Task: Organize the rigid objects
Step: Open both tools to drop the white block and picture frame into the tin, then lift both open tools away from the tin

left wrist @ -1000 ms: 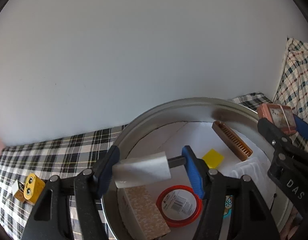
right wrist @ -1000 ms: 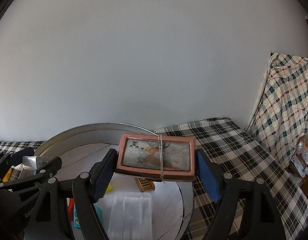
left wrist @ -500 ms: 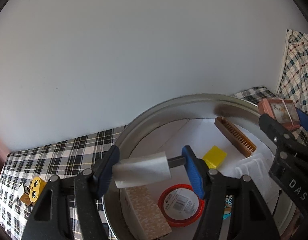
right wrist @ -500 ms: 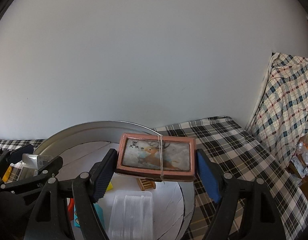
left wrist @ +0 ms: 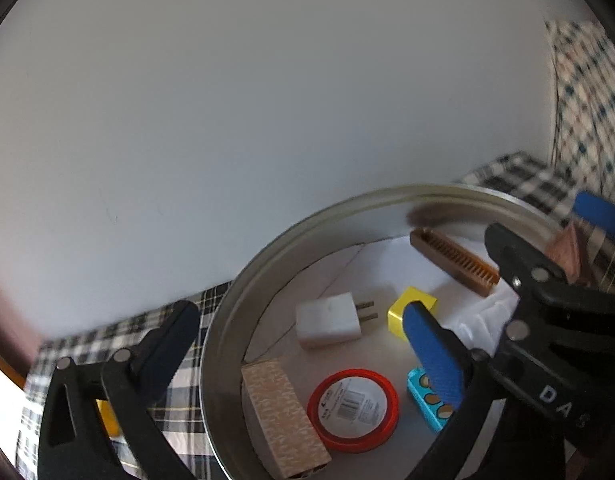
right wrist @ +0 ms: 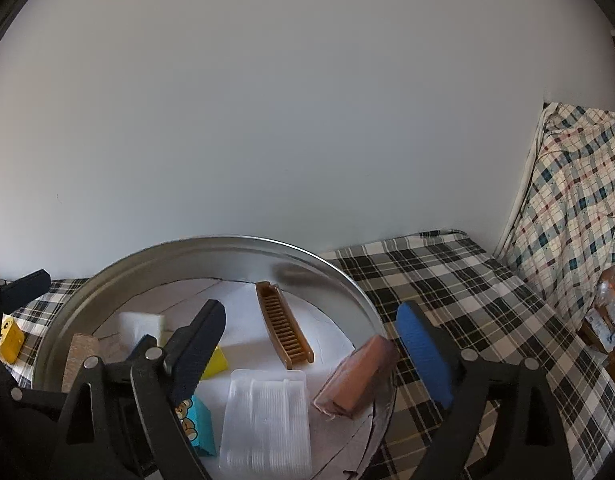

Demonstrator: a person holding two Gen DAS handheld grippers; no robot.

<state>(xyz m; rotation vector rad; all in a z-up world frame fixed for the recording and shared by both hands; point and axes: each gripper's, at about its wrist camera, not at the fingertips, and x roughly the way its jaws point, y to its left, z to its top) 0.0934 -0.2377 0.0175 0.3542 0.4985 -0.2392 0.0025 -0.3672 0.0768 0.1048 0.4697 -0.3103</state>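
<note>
Lying free below both opening fingers [left wrist: 303, 344]: white plug [left wrist: 329, 320], brown box [right wrist: 357, 378].

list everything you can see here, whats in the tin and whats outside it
round tin: 1, silver, on the checked cloth, paper-lined
charger plug: 1, white, in the tin, left of the yellow block
yellow block: 1, in the tin
comb: 1, brown, in the tin near the far wall
tape roll: 1, red, in the tin, near side
patterned box: 1, beige, in the tin beside the tape roll
blue toy piece: 1, in the tin
clear plastic case: 1, in the tin
pink box: 1, tilted against the tin's right rim
yellow toy: 1, on the cloth outside the tin
checked cloth: 1, black and white
left gripper: jaws opening, nothing gripped
right gripper: jaws opening, nothing gripped
</note>
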